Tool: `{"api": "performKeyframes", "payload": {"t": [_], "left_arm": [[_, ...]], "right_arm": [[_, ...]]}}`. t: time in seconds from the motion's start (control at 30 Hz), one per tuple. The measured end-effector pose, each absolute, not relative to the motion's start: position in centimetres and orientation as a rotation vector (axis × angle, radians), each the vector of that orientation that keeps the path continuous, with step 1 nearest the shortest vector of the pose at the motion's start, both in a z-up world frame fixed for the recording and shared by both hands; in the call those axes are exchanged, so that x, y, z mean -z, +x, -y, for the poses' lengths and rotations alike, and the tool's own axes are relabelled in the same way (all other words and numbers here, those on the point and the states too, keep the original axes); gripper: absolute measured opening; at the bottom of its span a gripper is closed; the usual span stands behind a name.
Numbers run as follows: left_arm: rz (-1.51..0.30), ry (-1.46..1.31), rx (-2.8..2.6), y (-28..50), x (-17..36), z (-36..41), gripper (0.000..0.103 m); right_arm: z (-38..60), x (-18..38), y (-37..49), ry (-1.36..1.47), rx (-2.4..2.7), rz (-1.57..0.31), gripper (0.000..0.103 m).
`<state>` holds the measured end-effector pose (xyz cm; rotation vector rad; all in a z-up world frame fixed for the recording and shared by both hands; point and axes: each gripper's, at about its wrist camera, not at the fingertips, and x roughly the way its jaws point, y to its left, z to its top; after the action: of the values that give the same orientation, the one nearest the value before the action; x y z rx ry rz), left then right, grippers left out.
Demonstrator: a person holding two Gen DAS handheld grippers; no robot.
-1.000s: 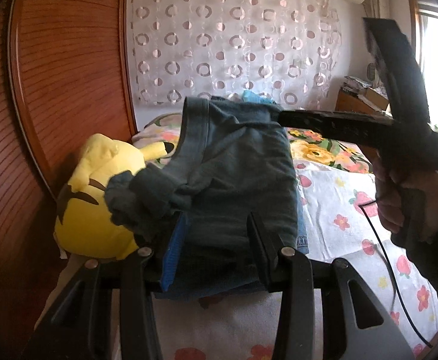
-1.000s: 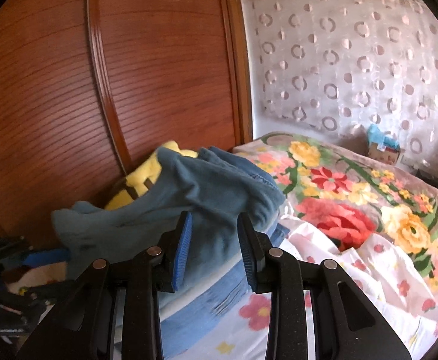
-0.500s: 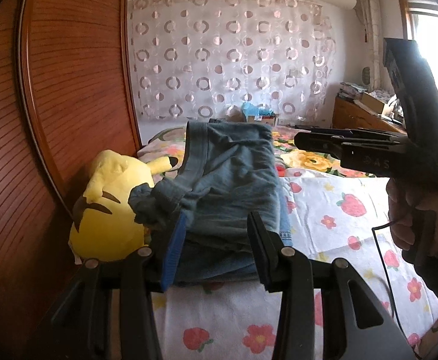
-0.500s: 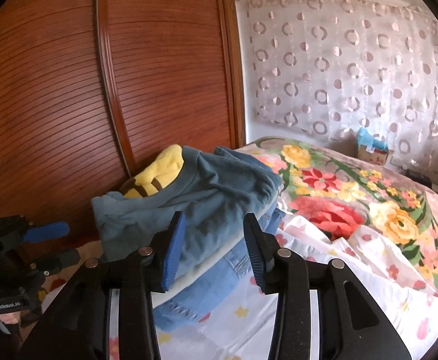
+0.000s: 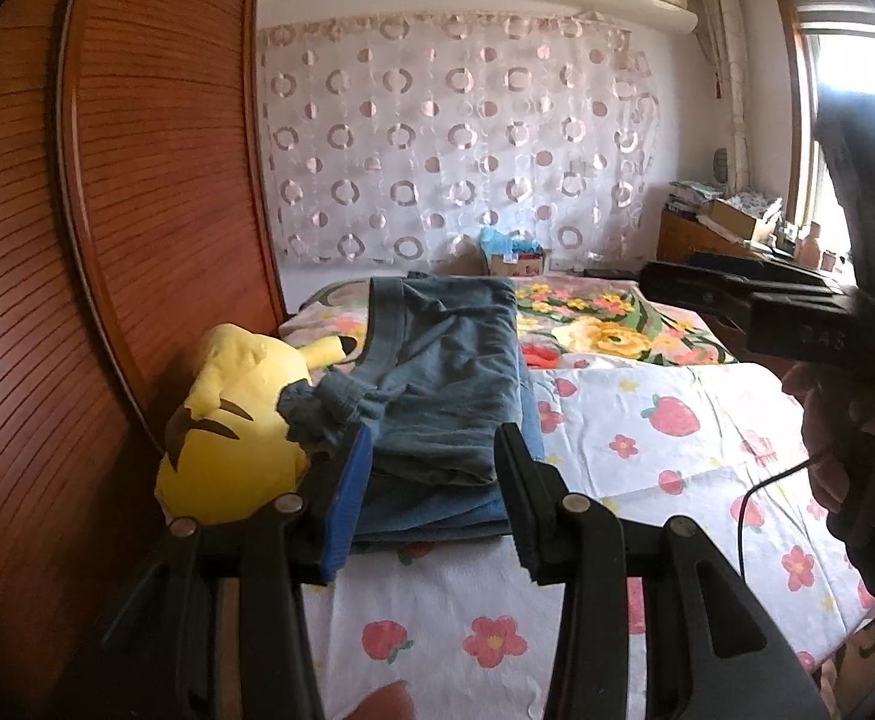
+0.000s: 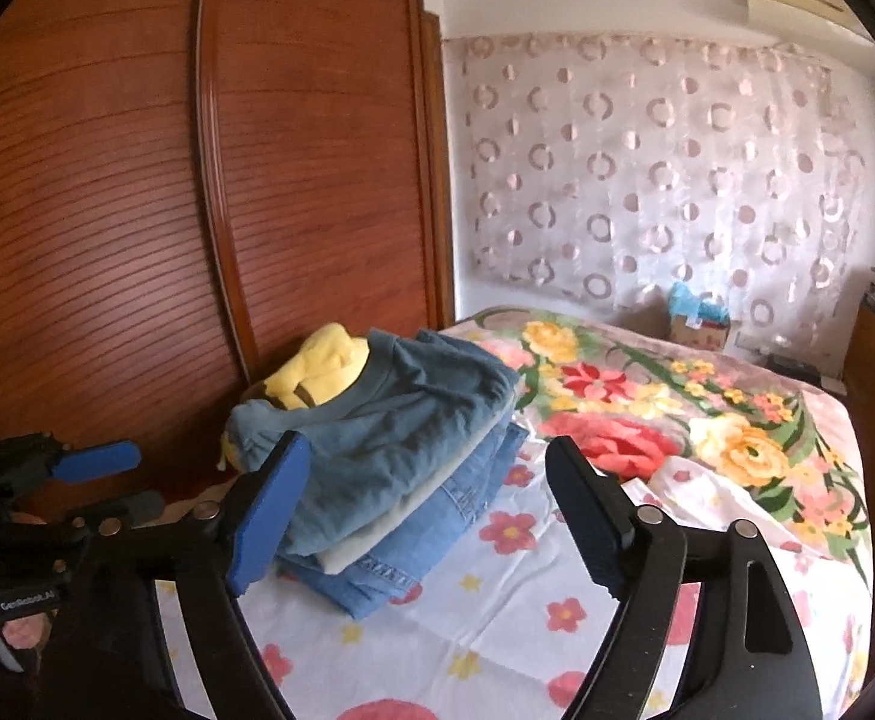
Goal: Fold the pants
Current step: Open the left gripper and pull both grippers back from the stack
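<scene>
wood-slat wardrobe doors (image 6: 137, 210) fill the left side of both views, dark reddish brown, horizontal ribs. just right of them, against the doors, a yellow plush toy (image 5: 233, 426) lies on the bed; brown markings on its side.

folded pants (image 5: 443, 384), grey-blue, sit on top of a stack at the left edge of the bed, one bunched end resting against the plush. right wrist view shows the stack in layers: grey-blue pants (image 6: 389, 438) on top, a pale cream layer under them, blue denim (image 6: 413, 546) at the bottom. stack rests on a white sheet with red flowers (image 5: 647, 438).

left tongs (image 5: 431, 498): blue pad on the left finger, black finger on the right, partly spread. the near end of the stack shows in the gap between them; pads do not press on the cloth, nothing pinched. seen from the right wrist view, left tongs (image 6: 113, 480) are low at the left border, held apart from the stack.

right tongs (image 6: 425, 516): jaws opening, spread wide. only the near corner of the stack and bare sheet show between them; no contact with the cloth. in the left wrist view, right tongs (image 5: 713, 294) reach in from the right border, above the bed, well apart from the pants, with a hand (image 5: 839, 450) on the grip and a thin black cable below.

further right: floral blanket (image 6: 677, 414) over the far part of the bed, sheer curtain with ring pattern (image 6: 647, 168) on the back wall.
</scene>
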<state>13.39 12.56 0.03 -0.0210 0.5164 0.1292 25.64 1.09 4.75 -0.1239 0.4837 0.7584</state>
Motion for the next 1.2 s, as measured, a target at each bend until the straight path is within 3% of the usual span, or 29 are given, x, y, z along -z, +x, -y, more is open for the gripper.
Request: {"api": "performKeyframes", "payload": {"t": [0.67, 1.2], "left_arm": [[-0.485, -0.029, -0.073, 9.2, -0.7, -9.7, 0.045], [-0.522, -0.005, 0.029, 7.0, 0.8, -3.0, 0.046]], "right_arm": [[4.6, -4.1, 17.9, -0.098, -0.66, -0.485, 0.089], [13.6, -3.7, 11.1, -0.042, -0.471, -0.483, 0.089]]}}
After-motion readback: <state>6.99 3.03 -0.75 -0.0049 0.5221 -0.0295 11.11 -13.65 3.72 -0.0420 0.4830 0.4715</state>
